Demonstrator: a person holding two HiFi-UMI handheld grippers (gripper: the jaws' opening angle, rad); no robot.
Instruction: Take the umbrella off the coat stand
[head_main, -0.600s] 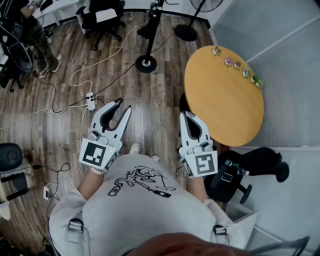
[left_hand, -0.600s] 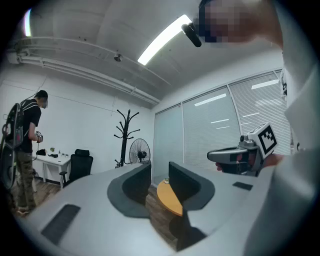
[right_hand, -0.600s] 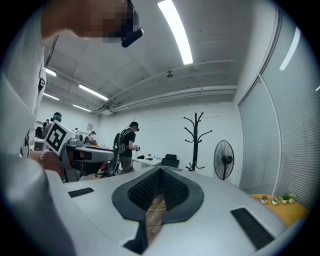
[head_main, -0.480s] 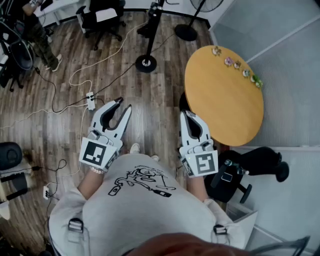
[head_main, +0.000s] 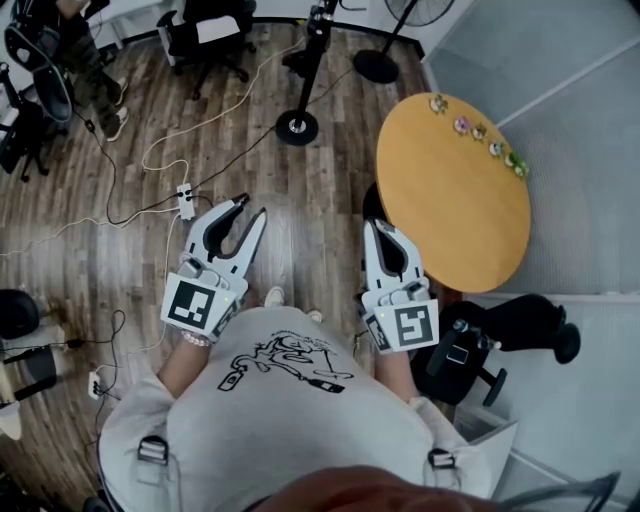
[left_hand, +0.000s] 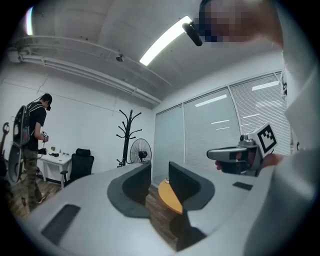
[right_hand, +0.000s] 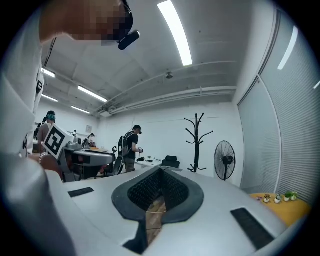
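Probable coat stand (head_main: 297, 127), top off-frame

Open floor ahead, hemmed in on both sides

A bare strip of wood floor (head_main: 300, 200) runs forward to the coat stand (head_main: 297, 127). The round table (head_main: 455, 190) closes off the right, with a black chair (head_main: 500, 335) beside it, nearer the person. Cables (head_main: 148, 158) and a power strip (head_main: 185, 202) lie across the left. A fan base (head_main: 375, 65) stands just right of the stand, and an office chair (head_main: 205, 35) stands farther left.

Table (head_main: 450, 190): round, wooden | Figurines (head_main: 478, 132): along its far edge | Fan (head_main: 373, 66): base on floor | Power strip (head_main: 185, 201): on floor, cabled
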